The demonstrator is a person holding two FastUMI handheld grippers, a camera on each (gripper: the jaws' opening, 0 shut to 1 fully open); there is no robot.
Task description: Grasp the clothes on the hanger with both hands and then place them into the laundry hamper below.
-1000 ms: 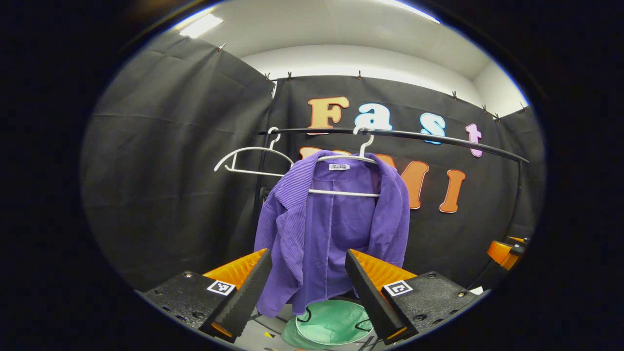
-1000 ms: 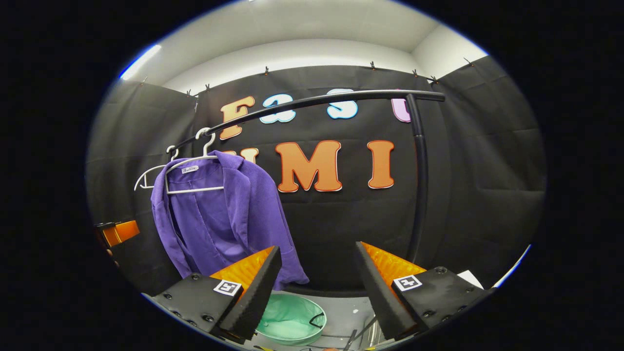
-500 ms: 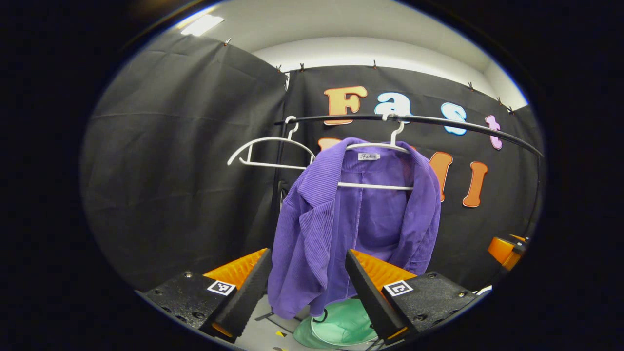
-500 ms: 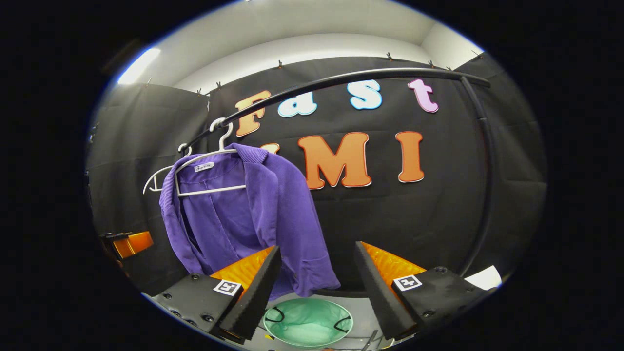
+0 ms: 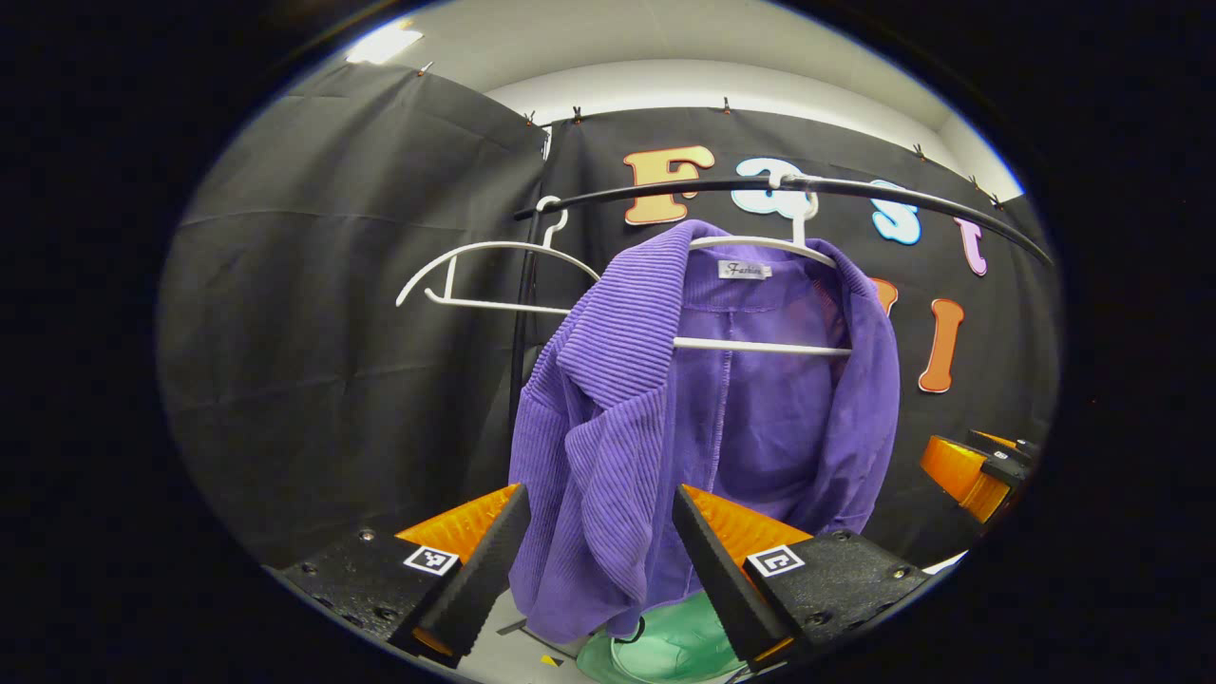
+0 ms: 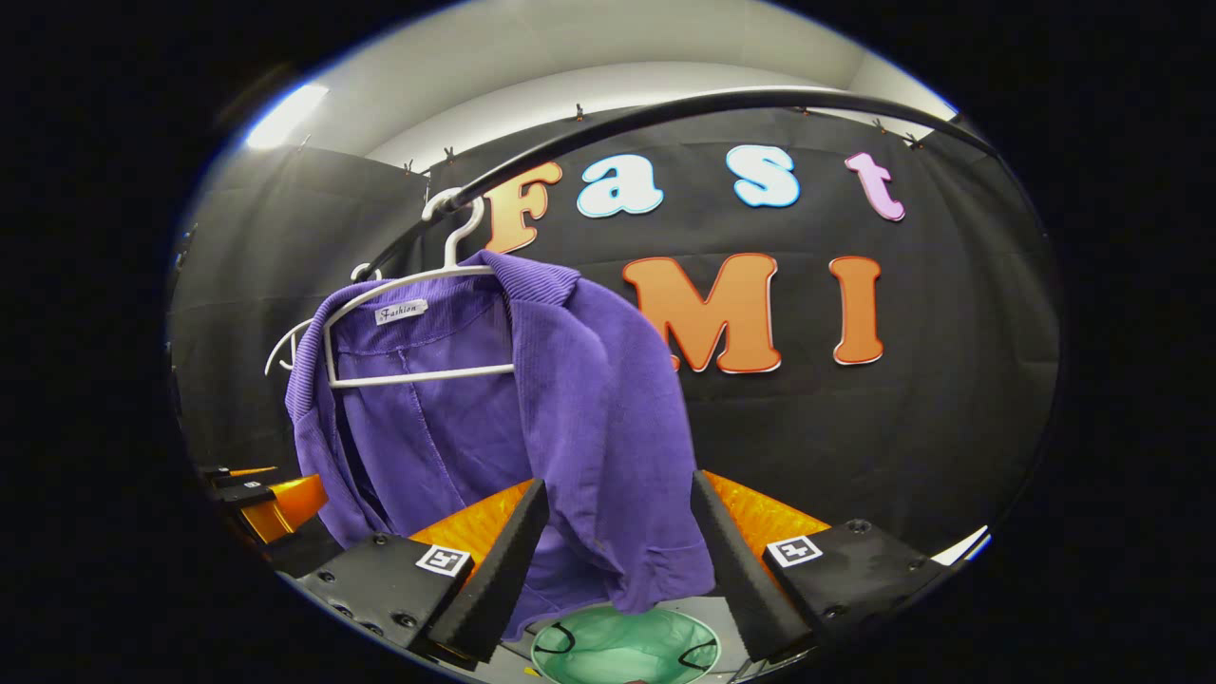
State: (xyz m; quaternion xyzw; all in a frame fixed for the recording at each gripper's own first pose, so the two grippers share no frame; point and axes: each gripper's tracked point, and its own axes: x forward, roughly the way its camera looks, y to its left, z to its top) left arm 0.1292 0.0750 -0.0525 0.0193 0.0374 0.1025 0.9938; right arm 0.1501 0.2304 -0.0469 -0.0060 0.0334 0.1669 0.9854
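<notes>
While the purple corduroy jacket (image 5: 703, 418) is hanging untouched on its white hanger (image 5: 760, 294) above the green hamper (image 6: 622, 646), I am holding my left gripper (image 5: 594, 560) and right gripper (image 6: 617, 560) spread, leaving grasping and dropping undone.

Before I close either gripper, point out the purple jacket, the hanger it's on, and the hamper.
purple jacket (image 5: 608, 446), left gripper view, on its ribbed front panel.
white hanger (image 6: 418, 376), right gripper view, on its lower crossbar.
green hamper (image 6: 617, 651), right gripper view, on its inner wall, below the jacket.
</notes>
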